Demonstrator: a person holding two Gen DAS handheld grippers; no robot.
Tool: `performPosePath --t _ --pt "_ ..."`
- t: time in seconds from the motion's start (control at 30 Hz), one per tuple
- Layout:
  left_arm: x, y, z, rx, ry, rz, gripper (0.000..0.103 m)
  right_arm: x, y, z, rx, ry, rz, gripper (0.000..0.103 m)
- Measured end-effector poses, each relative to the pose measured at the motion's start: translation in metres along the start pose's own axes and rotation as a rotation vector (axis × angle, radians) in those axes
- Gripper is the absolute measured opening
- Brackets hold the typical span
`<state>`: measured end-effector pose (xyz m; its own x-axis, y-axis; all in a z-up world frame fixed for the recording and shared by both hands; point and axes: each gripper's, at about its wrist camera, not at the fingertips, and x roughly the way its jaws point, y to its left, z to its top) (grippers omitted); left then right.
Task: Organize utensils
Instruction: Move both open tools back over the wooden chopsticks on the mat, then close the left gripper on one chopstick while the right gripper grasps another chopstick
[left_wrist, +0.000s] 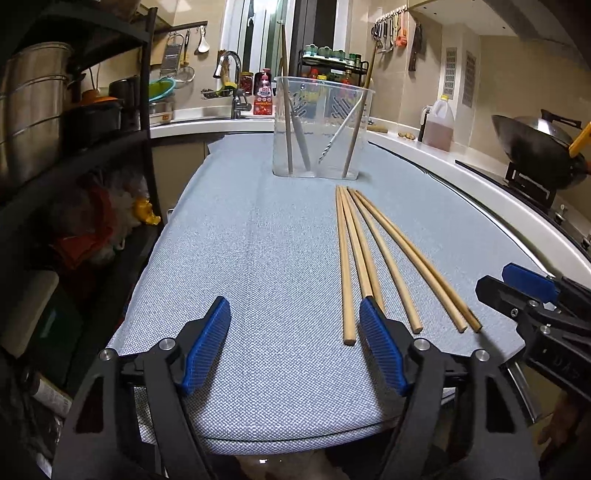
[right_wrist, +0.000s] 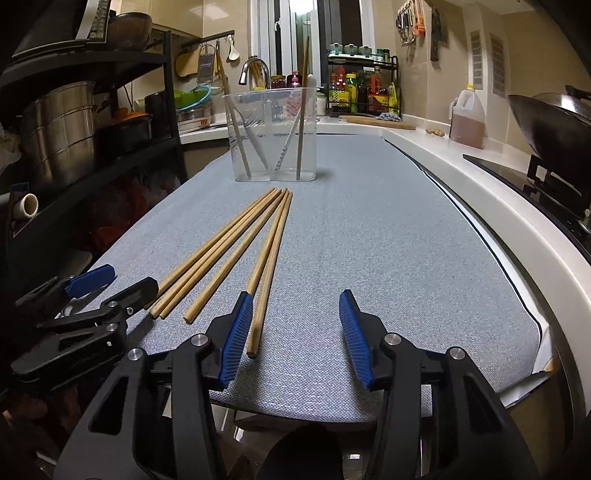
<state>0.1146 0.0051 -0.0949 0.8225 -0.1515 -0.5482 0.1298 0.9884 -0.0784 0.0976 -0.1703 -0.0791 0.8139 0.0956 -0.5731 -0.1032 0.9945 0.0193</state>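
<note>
- Reaching for loose wooden chopsticks (left_wrist: 373, 254) looks like the step in hand; they lie in a fan on the grey cloth-covered surface (left_wrist: 258, 258), on the near side of the clear utensil holder (left_wrist: 322, 125), thin tips toward it and nearly meeting, butt ends spread toward the claws.
- Utensil holder stands upright at the far end of the surface, well apart from both claws. It already has a few chopsticks and a pale utensil leaning inside.
- Left claw (left_wrist: 293, 328): jaws apart, nothing between them but bare cloth. Its right finger (left_wrist: 380, 343) overlaps the butt ends of the leftmost sticks in this view; touching or just above, cannot tell.
- Right claw (right_wrist: 293, 325): jaws apart, somewhat narrower. The rightmost chopstick (right_wrist: 267, 273) runs between them, its butt end close by the left finger (right_wrist: 234, 332); the pads do not press it. Nothing held.
- To do it well, my judgement: choose one stick or one pair per claw, centre it between the pads before closing, and grip near the thick end so the tips can be steered into the holder.
- Risk: the sticks lie close together near the holder, so a sideways nudge could roll or scatter the neighbours. The two claws are also near each other and could collide.
</note>
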Motion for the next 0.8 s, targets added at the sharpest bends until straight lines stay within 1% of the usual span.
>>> performPosePath --t 0.23,0.4,0.47,0.5,0.57,0.6,0.63,0.67,0.7,0.73,0.77,0.8 --pt "0.003 -0.005 -0.001 0.029 -0.015 0.004 0.071 0.014 0.006 -0.009 -0.015 0.036 -0.01 0.047" --pt "0.005 -0.012 -0.004 0.072 -0.037 0.019 0.071 0.014 0.005 -0.013 -0.01 0.002 -0.004 0.045" --pt "0.005 -0.014 -0.005 0.077 -0.046 0.01 0.07 0.014 0.005 -0.013 -0.009 -0.004 0.002 0.045" --pt "0.006 -0.015 -0.005 0.081 -0.051 0.005 0.068 0.013 0.005 -0.013 -0.009 -0.007 0.007 0.043" --pt "0.006 -0.016 -0.006 0.095 -0.063 -0.015 0.057 0.014 0.005 -0.014 -0.014 -0.013 0.017 0.039" --pt "0.005 -0.018 -0.006 0.102 -0.067 -0.027 0.046 0.014 0.006 -0.014 -0.017 -0.015 0.026 0.033" --pt "0.005 -0.019 -0.006 0.112 -0.07 -0.04 0.035 0.013 0.007 -0.014 -0.021 -0.017 0.037 0.029" --pt "0.005 -0.02 -0.006 0.118 -0.07 -0.056 0.029 0.013 0.009 -0.014 -0.024 -0.019 0.044 0.023" --pt "0.005 -0.021 -0.006 0.122 -0.069 -0.064 0.018 0.013 0.01 -0.014 -0.03 -0.019 0.052 0.018" --pt "0.005 -0.022 -0.006 0.124 -0.067 -0.069 0.006 0.013 0.012 -0.014 -0.037 -0.018 0.063 0.015" --pt "0.005 -0.023 -0.006 0.122 -0.061 -0.077 0.006 0.014 0.013 -0.013 -0.042 -0.016 0.07 0.009" --pt "0.005 -0.023 -0.005 0.119 -0.056 -0.079 0.006 0.014 0.014 -0.012 -0.047 -0.013 0.069 0.008"
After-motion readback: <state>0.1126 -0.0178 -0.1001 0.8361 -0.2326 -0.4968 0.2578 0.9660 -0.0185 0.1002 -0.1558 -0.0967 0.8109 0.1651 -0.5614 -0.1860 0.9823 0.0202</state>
